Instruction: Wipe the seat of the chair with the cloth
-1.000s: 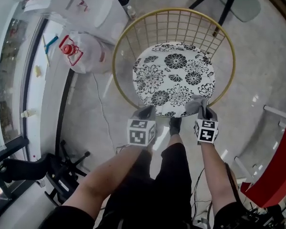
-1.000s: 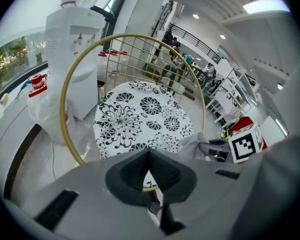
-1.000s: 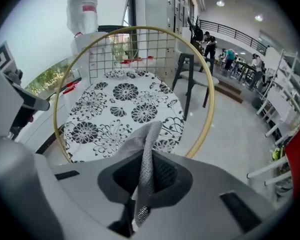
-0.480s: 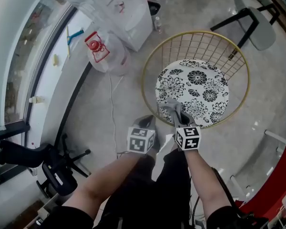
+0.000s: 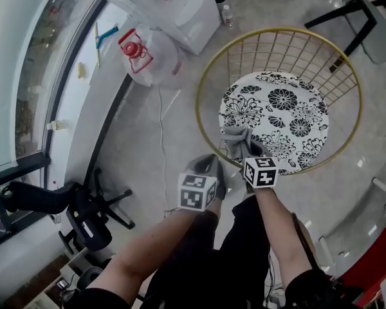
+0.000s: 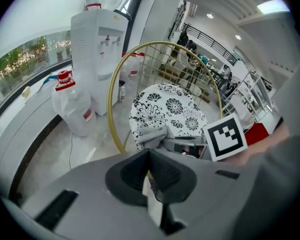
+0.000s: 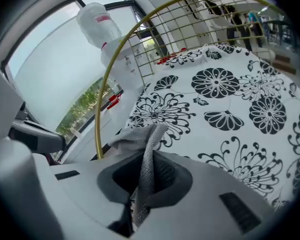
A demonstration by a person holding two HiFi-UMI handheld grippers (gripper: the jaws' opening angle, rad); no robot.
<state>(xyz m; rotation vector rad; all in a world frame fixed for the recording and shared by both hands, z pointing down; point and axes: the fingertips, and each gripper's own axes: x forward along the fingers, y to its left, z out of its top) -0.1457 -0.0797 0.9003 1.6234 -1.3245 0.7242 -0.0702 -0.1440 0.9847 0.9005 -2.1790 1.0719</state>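
Over a grey floor [image 5: 148, 147], right tool [image 5: 246, 149] pinches grey woven cloth [image 5: 237, 136] at the black-and-white floral round seat [image 5: 283, 114] edge, mid-wipe; left tool [image 5: 209, 163] closed, empty. Sweep across next, I guess.

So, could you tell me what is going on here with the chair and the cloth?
A person holds a gripper in each hand. The right gripper has its fingers shut on a grey cloth at the near edge of the chair's flower-patterned seat, just inside the gold wire frame. The left gripper is shut on nothing and hangs beside the chair, over the floor.
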